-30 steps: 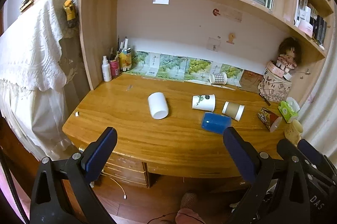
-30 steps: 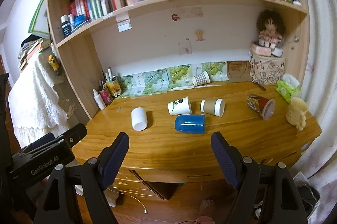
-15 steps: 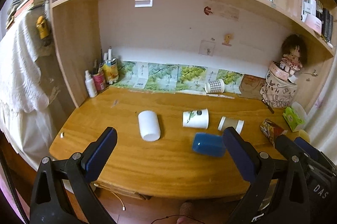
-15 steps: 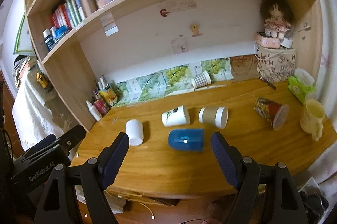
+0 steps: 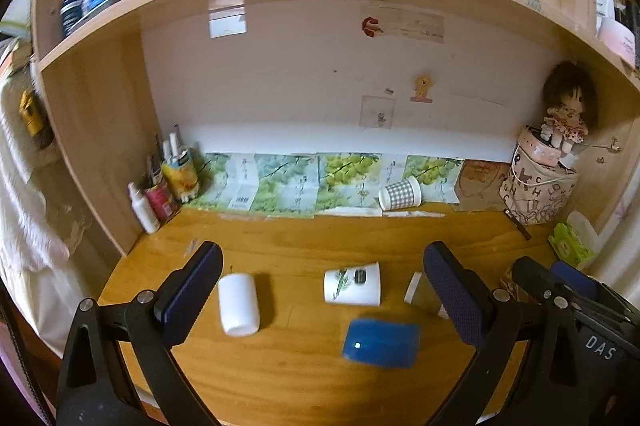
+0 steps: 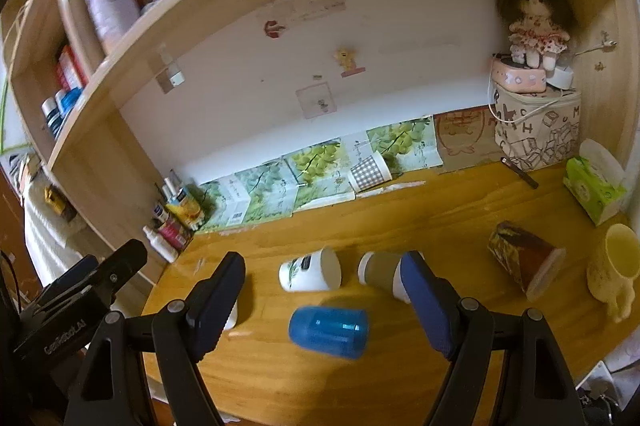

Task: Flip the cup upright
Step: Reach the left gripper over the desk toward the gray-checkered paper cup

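Blue-padded fingers on both grippers spread wide, nothing held, nothing touched. Left gripper (image 5: 320, 294) hangs over the near half of the counter (image 5: 304, 242); right gripper (image 6: 324, 302) likewise, a bit further right.

Cups all lying on their sides:
- blue cup (image 5: 380, 343) (image 6: 329, 331), translucent plastic, closest to the front edge, roughly centred between each pair of fingers
- white cup (image 5: 238, 304), plain smooth cylinder, just beside the left gripper's left finger; in the right wrist view mostly hidden behind that gripper's left finger
- leaf-print paper cup (image 5: 353, 288) (image 6: 311, 271), behind the blue one
- brown paper cup (image 6: 382, 272) with white rim, partly behind the right gripper's right finger
- dark patterned cup (image 6: 524, 264) further right, near an upright yellow mug (image 6: 614, 266)
- checked cup (image 5: 400, 193) at the back, by the leaf-print cards against the wall

Open wood around the blue cup on the front side; counter front edge lies close under the fingers. Bottles and a pen pot crowd the back left corner, fabric box with doll (image 6: 534, 26) the back right, green tissue pack (image 6: 594, 190) by the right edge. Shelf overhangs the back
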`<state>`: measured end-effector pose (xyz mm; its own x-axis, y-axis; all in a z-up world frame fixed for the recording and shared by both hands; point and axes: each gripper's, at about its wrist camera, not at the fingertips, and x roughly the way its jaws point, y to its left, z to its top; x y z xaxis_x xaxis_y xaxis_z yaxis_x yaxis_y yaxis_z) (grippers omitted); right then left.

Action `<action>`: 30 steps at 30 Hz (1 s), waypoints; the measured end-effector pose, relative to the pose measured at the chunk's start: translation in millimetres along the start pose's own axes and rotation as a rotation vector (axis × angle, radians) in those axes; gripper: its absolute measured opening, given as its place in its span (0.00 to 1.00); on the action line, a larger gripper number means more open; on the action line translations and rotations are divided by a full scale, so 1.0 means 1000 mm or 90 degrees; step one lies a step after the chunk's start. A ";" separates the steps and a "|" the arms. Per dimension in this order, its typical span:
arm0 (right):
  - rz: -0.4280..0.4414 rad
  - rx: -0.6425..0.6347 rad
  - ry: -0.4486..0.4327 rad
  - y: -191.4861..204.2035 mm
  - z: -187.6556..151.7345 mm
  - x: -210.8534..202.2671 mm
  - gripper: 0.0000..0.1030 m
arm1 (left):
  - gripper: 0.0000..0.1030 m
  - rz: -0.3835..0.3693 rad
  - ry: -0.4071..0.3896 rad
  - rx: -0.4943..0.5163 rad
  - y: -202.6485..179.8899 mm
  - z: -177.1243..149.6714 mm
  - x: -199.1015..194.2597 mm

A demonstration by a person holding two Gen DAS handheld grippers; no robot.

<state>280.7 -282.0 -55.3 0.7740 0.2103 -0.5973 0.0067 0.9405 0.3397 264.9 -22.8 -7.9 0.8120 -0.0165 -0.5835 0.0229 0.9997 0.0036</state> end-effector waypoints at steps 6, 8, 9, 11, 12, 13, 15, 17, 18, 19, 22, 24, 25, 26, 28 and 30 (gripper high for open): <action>0.003 0.013 0.019 -0.019 0.026 0.034 0.78 | 0.98 -0.007 0.016 0.027 -0.017 0.026 0.034; 0.003 0.018 0.025 -0.025 0.034 0.044 0.78 | 0.98 -0.010 0.022 0.037 -0.022 0.034 0.045; 0.004 0.021 0.028 -0.028 0.037 0.049 0.78 | 0.98 -0.010 0.022 0.044 -0.025 0.038 0.049; 0.005 0.029 0.033 -0.034 0.045 0.059 0.78 | 0.98 -0.004 0.015 0.071 -0.032 0.045 0.058; 0.005 0.033 0.035 -0.037 0.047 0.063 0.78 | 0.98 -0.001 0.011 0.084 -0.035 0.048 0.062; 0.006 0.039 0.038 -0.041 0.051 0.069 0.78 | 0.98 0.001 0.008 0.101 -0.040 0.052 0.067; 0.004 0.050 0.044 -0.048 0.056 0.078 0.78 | 0.98 0.001 0.009 0.122 -0.046 0.058 0.077; -0.005 0.060 0.051 -0.055 0.061 0.089 0.78 | 0.98 -0.001 0.017 0.144 -0.054 0.065 0.091; -0.008 0.065 0.055 -0.058 0.064 0.094 0.78 | 0.98 -0.003 0.020 0.154 -0.057 0.068 0.096; -0.010 0.069 0.059 -0.062 0.067 0.100 0.78 | 0.98 -0.005 0.023 0.166 -0.061 0.071 0.104; -0.014 0.081 0.069 -0.072 0.073 0.114 0.78 | 0.98 -0.001 0.022 0.214 -0.075 0.077 0.123; -0.016 0.088 0.074 -0.079 0.078 0.127 0.78 | 0.98 0.001 0.024 0.253 -0.084 0.079 0.134; -0.030 0.101 0.087 -0.081 0.080 0.130 0.78 | 0.98 -0.002 0.025 0.276 -0.089 0.080 0.141; -0.031 0.104 0.091 -0.085 0.082 0.136 0.78 | 0.98 0.000 0.026 0.296 -0.094 0.081 0.147; -0.033 0.108 0.094 -0.091 0.085 0.146 0.78 | 0.98 0.002 0.029 0.340 -0.103 0.080 0.161; -0.034 0.105 0.100 -0.095 0.088 0.156 0.78 | 0.98 0.004 0.032 0.378 -0.112 0.078 0.174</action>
<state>456.9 -362.3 -116.6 0.6619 0.2124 -0.7189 0.1589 0.8975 0.4114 449.2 -139.2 -46.8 0.7854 0.0045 -0.6190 0.3518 0.8196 0.4523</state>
